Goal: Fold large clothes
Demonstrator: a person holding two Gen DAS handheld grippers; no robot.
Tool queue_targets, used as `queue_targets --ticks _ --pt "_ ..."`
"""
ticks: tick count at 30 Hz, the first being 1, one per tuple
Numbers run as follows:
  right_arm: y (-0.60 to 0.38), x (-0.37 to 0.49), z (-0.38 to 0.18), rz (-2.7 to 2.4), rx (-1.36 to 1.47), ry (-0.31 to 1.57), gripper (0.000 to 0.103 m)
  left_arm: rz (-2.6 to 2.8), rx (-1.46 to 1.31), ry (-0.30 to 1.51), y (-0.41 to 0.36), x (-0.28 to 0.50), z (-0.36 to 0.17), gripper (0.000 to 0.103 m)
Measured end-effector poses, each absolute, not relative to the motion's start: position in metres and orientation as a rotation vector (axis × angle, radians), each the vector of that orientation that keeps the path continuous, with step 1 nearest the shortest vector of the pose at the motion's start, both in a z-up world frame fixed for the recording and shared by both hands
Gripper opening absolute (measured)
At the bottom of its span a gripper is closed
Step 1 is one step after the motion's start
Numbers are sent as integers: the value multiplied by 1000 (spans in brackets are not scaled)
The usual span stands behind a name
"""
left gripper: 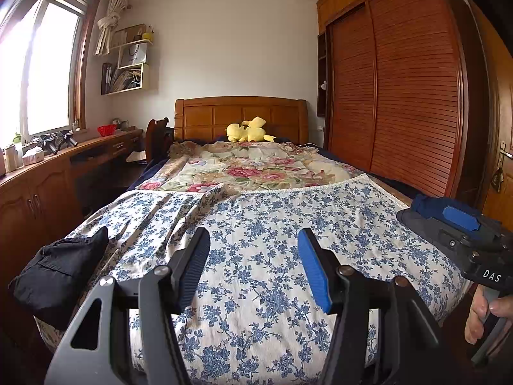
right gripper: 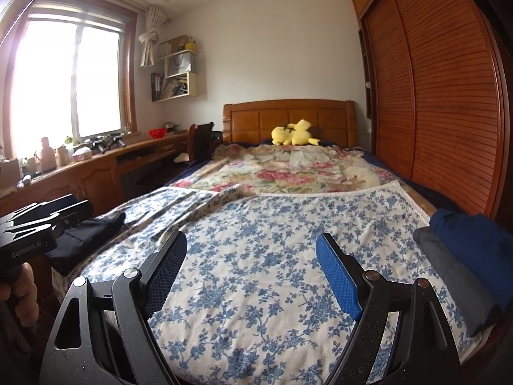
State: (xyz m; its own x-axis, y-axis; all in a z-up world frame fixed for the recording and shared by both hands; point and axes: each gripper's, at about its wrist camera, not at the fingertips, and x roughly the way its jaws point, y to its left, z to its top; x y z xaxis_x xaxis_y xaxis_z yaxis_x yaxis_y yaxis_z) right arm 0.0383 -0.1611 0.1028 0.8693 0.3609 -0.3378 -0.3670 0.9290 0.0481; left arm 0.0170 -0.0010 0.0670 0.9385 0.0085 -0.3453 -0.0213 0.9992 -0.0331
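While both of my grippers hang above the foot of the bed [left gripper: 378,173], neither holds anything: the left gripper [left gripper: 253,268] has its jaws spread wide over the blue-flowered cloth [left gripper: 272,224], and the right gripper [right gripper: 251,271] has its jaws parted just as wide over the same cloth, with bare fabric showing between the pads in both views. That cloth lies spread across the near half of the bed, mostly flat, with a rumpled ridge of folds running up its left side and a white lace edge along its far border. Beyond the lace edge lies a quilt [left gripper: 250,166] printed with pink roses, and at the headboard [left gripper: 240,115] rests a yellow plush toy [left gripper: 248,133]. On the left corner of the flowered cloth sits a black garment [left gripper: 59,271], bunched up, near my left gripper. On the right edge of the bed lies a small stack, a dark blue garment [right gripper: 477,240] on top of a grey one [right gripper: 449,266]; in the left wrist view my right gripper covers part of that stack. To the left of the bed a wooden counter [right gripper: 105,160] runs under the window [right gripper: 70,77], carrying bottles and a red bowl [right gripper: 157,133]. To the right stands a wardrobe [left gripper: 400,96] with slatted wooden doors.
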Motion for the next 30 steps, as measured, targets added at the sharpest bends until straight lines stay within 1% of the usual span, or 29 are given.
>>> queue_targets --ticks 30 --pt "-162 38 101 380 -17 349 85 19 -40 353 1 16 65 57"
